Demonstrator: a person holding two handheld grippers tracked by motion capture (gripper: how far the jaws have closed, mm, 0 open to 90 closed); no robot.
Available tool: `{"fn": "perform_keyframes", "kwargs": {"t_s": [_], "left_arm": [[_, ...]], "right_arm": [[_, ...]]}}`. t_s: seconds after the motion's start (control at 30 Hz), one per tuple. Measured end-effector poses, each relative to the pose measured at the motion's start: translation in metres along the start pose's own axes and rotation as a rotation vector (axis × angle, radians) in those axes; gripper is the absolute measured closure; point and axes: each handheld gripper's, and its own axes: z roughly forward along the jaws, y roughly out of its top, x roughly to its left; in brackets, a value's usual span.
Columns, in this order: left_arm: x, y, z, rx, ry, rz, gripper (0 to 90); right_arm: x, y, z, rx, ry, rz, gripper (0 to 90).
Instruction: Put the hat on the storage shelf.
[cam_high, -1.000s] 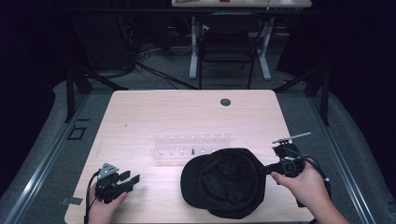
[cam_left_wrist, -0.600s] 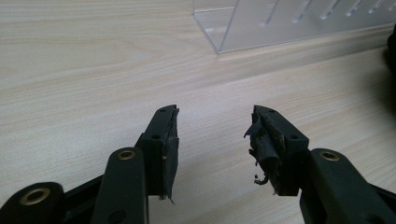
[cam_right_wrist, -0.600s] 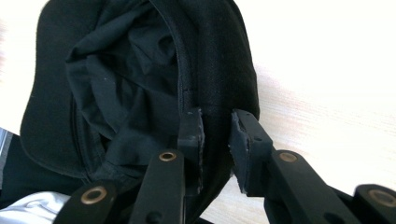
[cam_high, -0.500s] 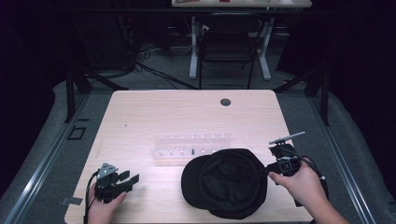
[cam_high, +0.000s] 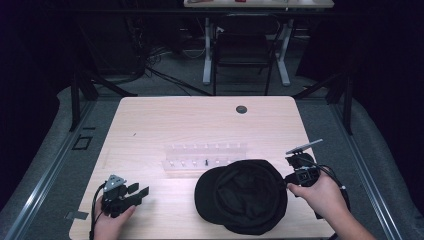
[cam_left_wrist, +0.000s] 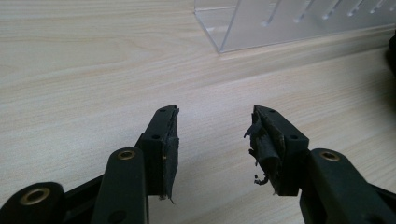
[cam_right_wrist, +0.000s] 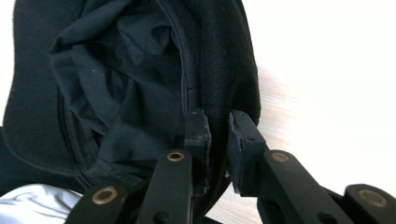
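Nearest the person, the black cap (cam_high: 242, 197) lies upside down at the front of the desk (cam_high: 200, 125), its lower rim almost at the front edge and its hollow facing up. Left of it is a broad stretch of bare wood, running to the left claw (cam_high: 142, 192); right of it only a narrow strip of desk remains before the side edge. The cap is dark woven cloth with a looser, creased black lining inside (a stitched seam runs along the rim), and its brim points toward the lower left in the high view.

The right claw (cam_right_wrist: 218, 126) comes in from the cap's right side, level with the desk, the hand (cam_high: 322, 195) wrapped round its body. Its jaws have just been closing, and the cap's rim stands between them; the two pads now pinch that rim, one inside the hollow, one outside.

The left claw rests low over the desk near the front left corner, spread wide with nothing between its jaws; the pad on one jaw is frayed.

Farther back, just behind the cap, stands a clear acrylic rack (cam_high: 205, 155) with a row of slots. Beyond it the desk is open up to a round grommet hole (cam_high: 241, 109) near the far edge.
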Motion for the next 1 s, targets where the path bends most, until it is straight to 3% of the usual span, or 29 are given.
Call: {"fn": "perform_keyframes", "kwargs": {"t_s": [0.33, 0.67, 1.0], "left_arm": [[0.000, 0.000, 0.000, -0.001, -0.003, -0.001, 51.6], [0.000, 0.000, 0.001, 0.003, -0.003, -0.002, 51.6], [0.001, 0.000, 0.001, -0.002, -0.002, -0.004, 51.6]], "right_arm": [[0.001, 0.003, 0.005, 0.020, -0.029, 0.000, 78.6], [0.000, 0.004, 0.005, 0.061, -0.016, 0.000, 85.5], [0.001, 0.006, -0.006, 0.049, 0.023, 0.031, 86.4]]}}
